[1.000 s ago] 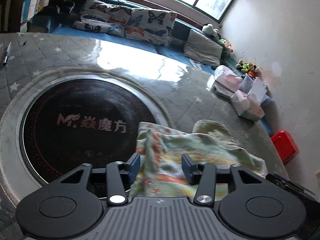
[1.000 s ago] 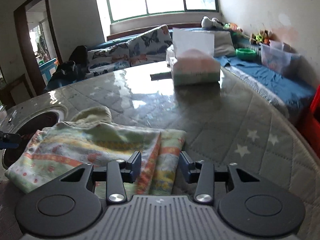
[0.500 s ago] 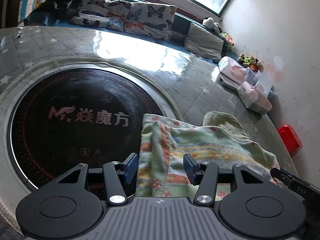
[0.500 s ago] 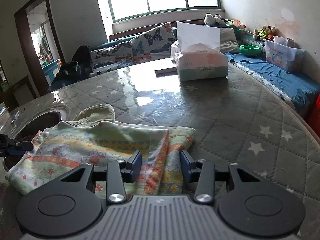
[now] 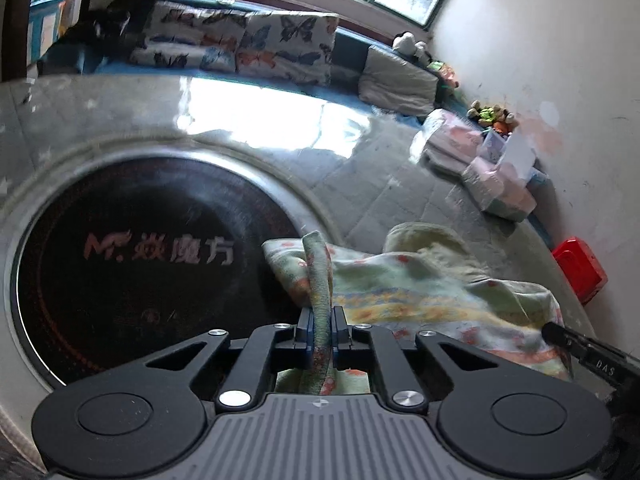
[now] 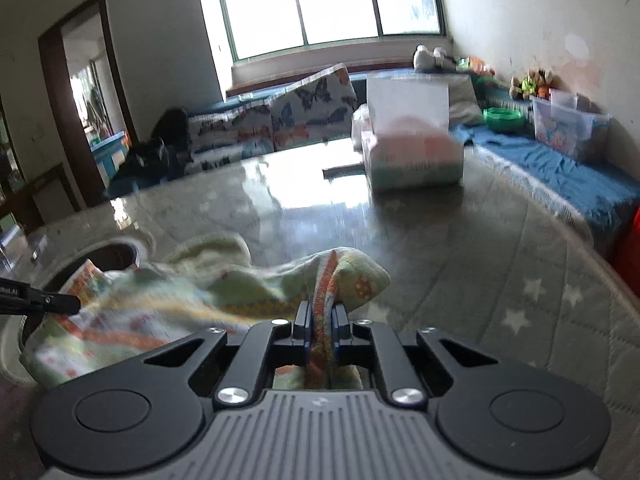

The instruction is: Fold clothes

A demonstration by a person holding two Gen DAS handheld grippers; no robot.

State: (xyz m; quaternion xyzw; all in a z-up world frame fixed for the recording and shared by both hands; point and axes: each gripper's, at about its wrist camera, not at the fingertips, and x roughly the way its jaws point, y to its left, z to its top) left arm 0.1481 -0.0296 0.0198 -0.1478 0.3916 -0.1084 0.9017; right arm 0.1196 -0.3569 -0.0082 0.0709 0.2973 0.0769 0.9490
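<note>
A pale green patterned garment (image 5: 420, 280) lies partly folded on the quilted grey table cover, beside a round black cooktop (image 5: 132, 256). My left gripper (image 5: 321, 322) is shut on the garment's near left edge, which stands up in a pinched ridge between the jaws. In the right wrist view the same garment (image 6: 160, 312) spreads to the left. My right gripper (image 6: 321, 320) is shut on its near right corner, with the orange-trimmed fabric lifted off the table. The tip of the right gripper shows in the left wrist view (image 5: 580, 348), and the left one in the right wrist view (image 6: 40, 300).
Tissue packs (image 5: 492, 184) sit at the table's far right; one tissue box (image 6: 412, 148) stands behind the garment. A sofa with butterfly cushions (image 5: 248, 44) lies beyond the table. A red box (image 5: 580, 272) sits on the floor to the right.
Both grippers have closed from open onto the garment's near edge and lifted it a little, so the fabric bunches up between the jaws.
</note>
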